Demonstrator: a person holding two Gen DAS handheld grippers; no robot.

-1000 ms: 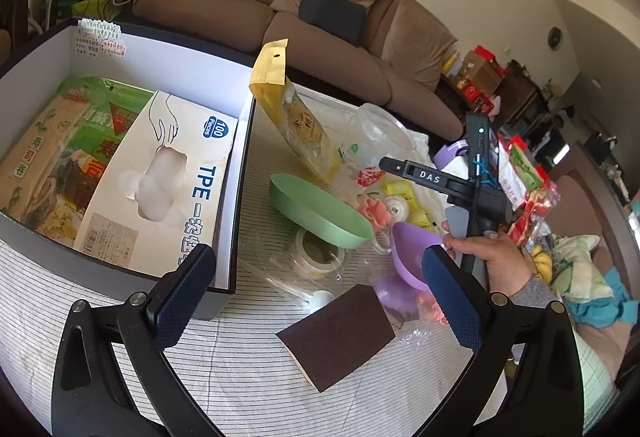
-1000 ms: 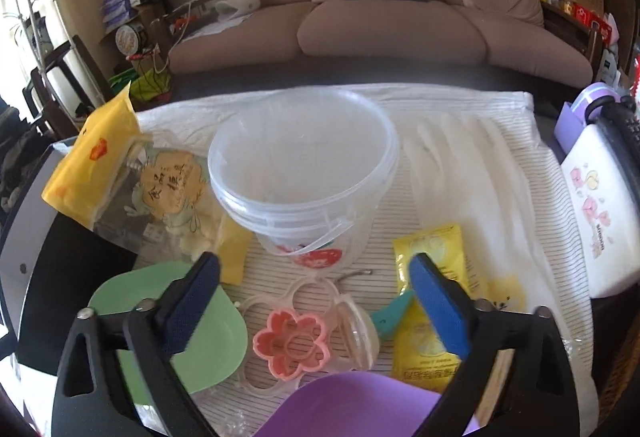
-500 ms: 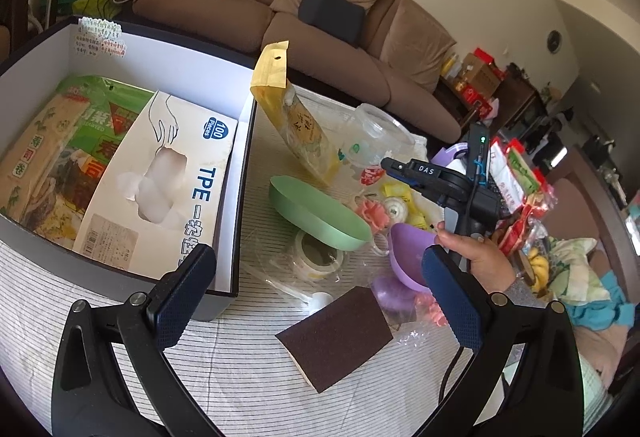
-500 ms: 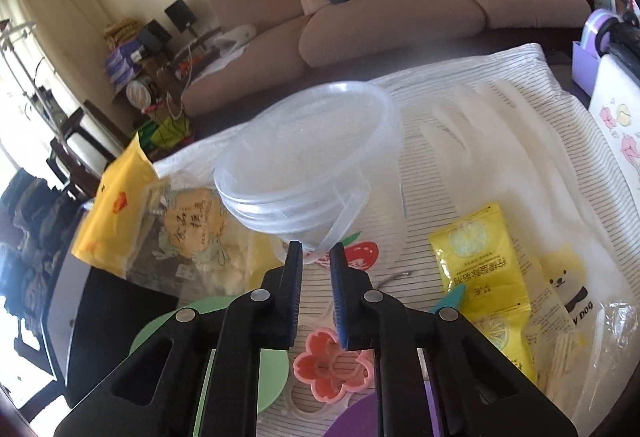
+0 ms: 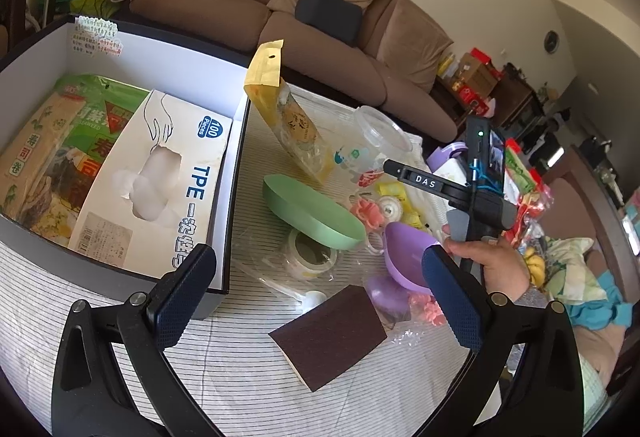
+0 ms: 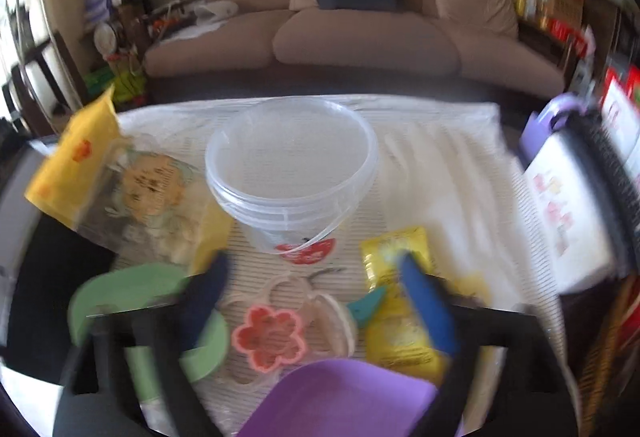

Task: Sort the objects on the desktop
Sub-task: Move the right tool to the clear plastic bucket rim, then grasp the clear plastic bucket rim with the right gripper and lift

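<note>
My left gripper (image 5: 320,293) hangs open over the striped cloth, with only a brown sponge block (image 5: 328,333) on the cloth below the gap. My right gripper (image 6: 312,269) is blurred; its jaws are opening wide with nothing between them. Below and ahead of it lie a pink flower cutter (image 6: 270,337), a clear plastic bucket (image 6: 292,165), a yellow sachet (image 6: 400,317), a green dish (image 6: 148,317) and a purple bowl (image 6: 340,397). In the left wrist view a hand (image 5: 488,261) holds that right gripper (image 5: 424,181) above the purple bowl (image 5: 408,253).
A dark box with white walls (image 5: 160,57) at the left holds a glove carton (image 5: 160,177) and a green packet. A yellow snack bag (image 5: 288,113) leans beside it. A tape roll (image 5: 308,253) lies under the green dish (image 5: 312,213). Snack packs crowd the right edge.
The right gripper's jaws stood wide a second ago, were nearly shut on nothing half a second ago, and now stand wide again. Its view swung back level. The left gripper stayed still.
</note>
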